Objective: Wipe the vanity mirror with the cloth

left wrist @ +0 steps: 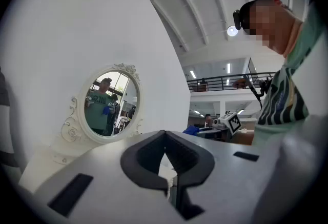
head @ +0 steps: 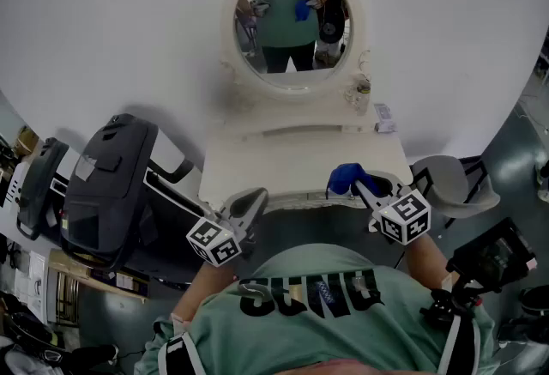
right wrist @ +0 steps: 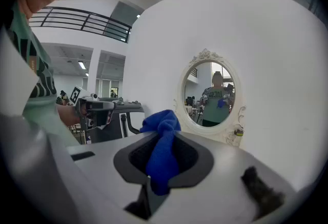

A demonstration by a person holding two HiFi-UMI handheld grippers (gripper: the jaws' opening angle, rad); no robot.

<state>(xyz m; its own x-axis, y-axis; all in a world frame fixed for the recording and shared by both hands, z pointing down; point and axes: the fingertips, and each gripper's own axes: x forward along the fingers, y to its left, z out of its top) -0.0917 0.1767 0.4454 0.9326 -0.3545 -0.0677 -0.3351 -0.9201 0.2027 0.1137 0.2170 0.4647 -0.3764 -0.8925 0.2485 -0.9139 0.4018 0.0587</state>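
An oval vanity mirror in an ornate white frame stands on a white vanity table against the white wall; it also shows in the left gripper view as the mirror and in the right gripper view as the mirror. My right gripper is shut on a blue cloth, which bunches out between the jaws as the cloth. My left gripper hangs at the table's near left edge, shut with nothing in it. Both grippers are well short of the mirror.
A small bottle and a small box stand at the table's right by the mirror. A dark treadmill-like machine sits to the left, a grey chair to the right. The person's green shirt fills the bottom of the head view.
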